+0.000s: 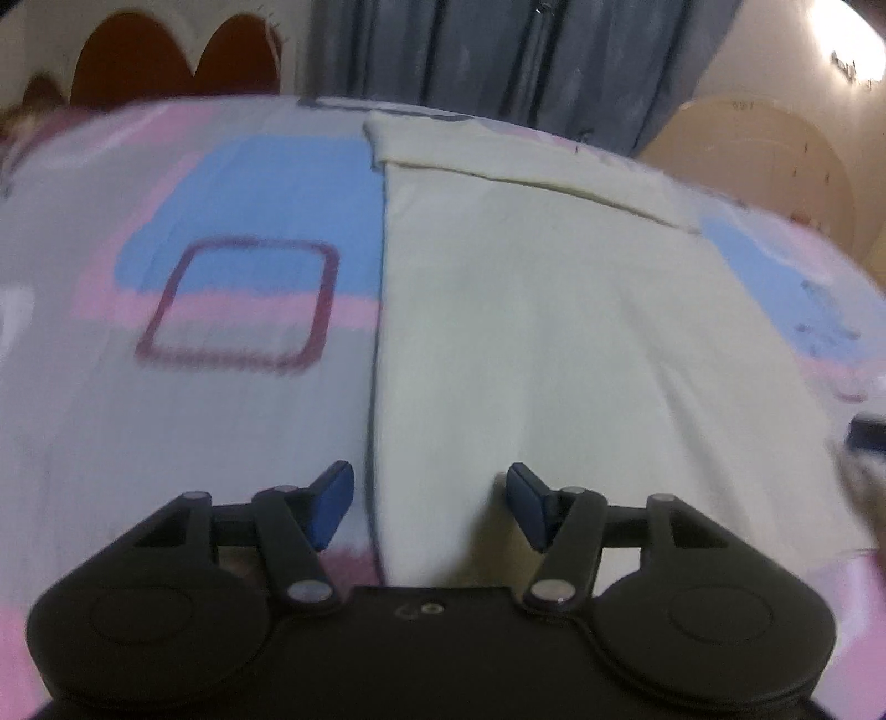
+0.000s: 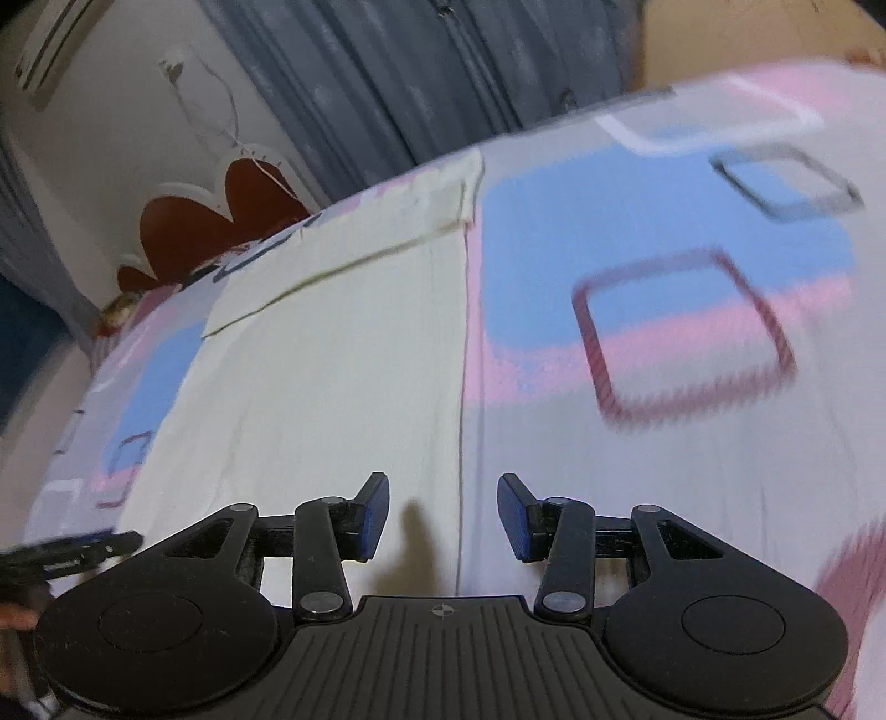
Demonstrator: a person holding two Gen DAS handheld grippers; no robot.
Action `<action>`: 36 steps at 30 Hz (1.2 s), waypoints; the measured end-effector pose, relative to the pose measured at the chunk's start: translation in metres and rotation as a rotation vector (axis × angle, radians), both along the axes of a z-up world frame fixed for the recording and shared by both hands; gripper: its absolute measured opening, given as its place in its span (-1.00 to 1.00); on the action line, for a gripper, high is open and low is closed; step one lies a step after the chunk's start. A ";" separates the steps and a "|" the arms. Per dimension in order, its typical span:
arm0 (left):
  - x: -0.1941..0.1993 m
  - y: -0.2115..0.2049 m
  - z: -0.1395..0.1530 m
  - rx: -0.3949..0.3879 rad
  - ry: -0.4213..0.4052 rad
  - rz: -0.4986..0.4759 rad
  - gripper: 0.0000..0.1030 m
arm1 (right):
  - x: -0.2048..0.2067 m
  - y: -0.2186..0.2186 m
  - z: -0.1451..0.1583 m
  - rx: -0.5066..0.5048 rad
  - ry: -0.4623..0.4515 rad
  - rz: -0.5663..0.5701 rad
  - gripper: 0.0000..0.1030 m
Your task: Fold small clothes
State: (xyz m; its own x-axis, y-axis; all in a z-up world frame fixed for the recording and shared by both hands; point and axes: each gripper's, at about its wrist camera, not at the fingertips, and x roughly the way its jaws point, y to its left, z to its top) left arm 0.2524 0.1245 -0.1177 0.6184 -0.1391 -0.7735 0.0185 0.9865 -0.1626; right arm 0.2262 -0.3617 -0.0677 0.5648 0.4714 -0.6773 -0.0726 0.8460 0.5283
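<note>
While both tools hover over the bed (image 1: 232,421), left tool (image 1: 431,512) partly open and empty, right tool (image 2: 443,518) likewise, cream cloth (image 1: 542,332) flat across frame centre, far edge folded over.

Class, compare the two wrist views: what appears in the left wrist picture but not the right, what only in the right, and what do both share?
Only the left wrist view shows the tan arched panel at the far right.

Only the right wrist view shows the wall-mounted air conditioner at top left and a grey square outline on the bedsheet.

Both show the cream garment lying flat on the patterned bedsheet, grey curtains, the red scalloped headboard, and an open gripper holding nothing: left, right.
</note>
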 end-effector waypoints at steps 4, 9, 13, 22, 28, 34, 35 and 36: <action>-0.020 0.015 -0.001 -0.105 0.011 0.003 0.00 | -0.026 -0.006 -0.009 0.077 0.054 -0.031 -0.14; -0.030 0.023 -0.005 -0.253 0.026 -0.005 -0.01 | -0.044 -0.001 -0.008 0.141 0.071 -0.050 -0.14; -0.022 0.030 -0.014 -0.349 0.015 0.018 -0.05 | -0.049 0.005 -0.008 0.168 0.072 -0.055 -0.15; -0.006 0.044 -0.025 -0.444 0.017 0.057 -0.34 | -0.025 -0.011 -0.019 0.289 0.095 -0.104 -0.21; -0.011 0.042 -0.026 -0.428 0.006 0.024 -0.34 | -0.034 -0.011 -0.027 0.334 0.107 -0.062 -0.72; -0.009 0.037 -0.021 -0.379 -0.005 0.019 -0.55 | -0.016 -0.006 -0.028 0.328 0.116 -0.071 -0.74; -0.011 0.035 -0.017 -0.345 -0.019 0.027 -0.97 | -0.015 -0.004 -0.023 0.299 0.100 -0.060 -0.92; -0.016 0.037 -0.010 -0.369 -0.062 0.034 -0.96 | -0.019 -0.005 -0.018 0.295 0.076 -0.056 -0.97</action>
State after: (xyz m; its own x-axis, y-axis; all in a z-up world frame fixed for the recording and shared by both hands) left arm 0.2363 0.1611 -0.1278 0.6718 -0.3802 -0.6357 0.0076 0.8617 -0.5073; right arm 0.2075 -0.3666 -0.0854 0.5484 0.6235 -0.5573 0.0192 0.6568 0.7538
